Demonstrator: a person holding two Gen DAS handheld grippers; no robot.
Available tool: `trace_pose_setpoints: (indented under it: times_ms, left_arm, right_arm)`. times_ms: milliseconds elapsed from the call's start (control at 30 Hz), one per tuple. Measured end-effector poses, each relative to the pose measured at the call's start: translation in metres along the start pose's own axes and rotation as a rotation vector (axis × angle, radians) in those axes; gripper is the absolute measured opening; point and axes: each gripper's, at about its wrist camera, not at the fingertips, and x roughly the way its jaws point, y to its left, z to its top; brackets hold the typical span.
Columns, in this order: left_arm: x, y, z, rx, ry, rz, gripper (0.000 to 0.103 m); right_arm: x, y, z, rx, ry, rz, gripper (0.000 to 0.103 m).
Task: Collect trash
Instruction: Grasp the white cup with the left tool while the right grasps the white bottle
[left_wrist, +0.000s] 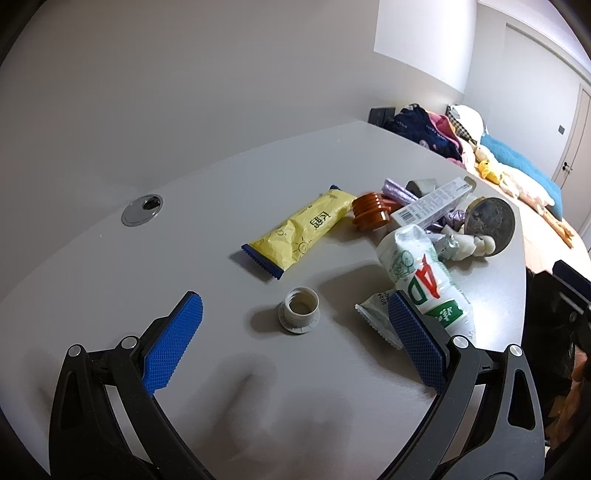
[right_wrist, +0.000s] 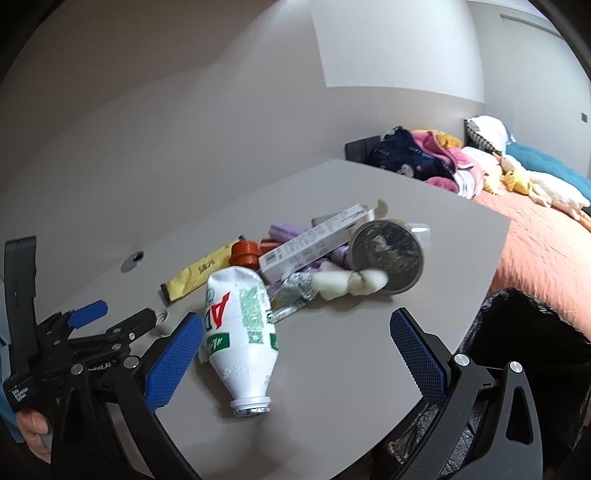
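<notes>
Left tongs (left_wrist: 295, 332): spread wide, empty, low over the desk (left_wrist: 110, 277); grey bottle cap (left_wrist: 300, 309) between the pads, not touched.
Right tongs (right_wrist: 297, 347): wide apart, gripping nothing; white squeezed bottle (right_wrist: 240, 325) lying on its side between the pads, mouth toward the camera.
Trash on desk: yellow wrapper (left_wrist: 299, 229), orange ribbed cap (left_wrist: 370, 212), long carton (left_wrist: 430, 203), round foil lid (left_wrist: 489, 221), purple wrappers (left_wrist: 399, 190), all heaped toward the far right corner.
Bag: black bin bag (right_wrist: 517, 332) just past the desk's right edge, contents not visible.
Progress: seemingly early; nothing lifted, every visible piece on the desk.
Left to do: grasp cap and bottle, then clear the heap.
</notes>
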Motion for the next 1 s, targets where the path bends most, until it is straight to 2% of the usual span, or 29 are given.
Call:
trace_pose_setpoints:
  times_ms: [233,433,633,867,900,1000]
  left_arm:
    - [0.013,0.006,-0.001,-0.005,0.023,0.033,0.096]
    - [0.03,0.003,-0.004,0.035,0.058,0.073,0.086]
    - [0.046,0.009,-0.004,0.037,0.086,0.102,0.071]
    - [0.06,0.017,-0.002,0.01,0.113,0.076,0.033]
    - [0.059,0.017,-0.002,0.007,0.114,0.07,0.031]
    - [0.059,0.018,-0.002,0.006,0.114,0.072,0.031]
  right_arm:
    - [0.019,0.002,-0.006,-0.002,0.04,0.052,0.1]
    - [0.039,0.004,-0.016,-0.012,0.086,0.099,0.095]
    - [0.057,0.014,-0.018,-0.053,0.114,0.115,0.086]
    - [0.074,0.031,-0.015,-0.115,0.115,0.086,0.081]
    - [0.075,0.033,-0.015,-0.125,0.115,0.08,0.081]
    - [0.084,0.04,-0.015,-0.152,0.128,0.073,0.076]
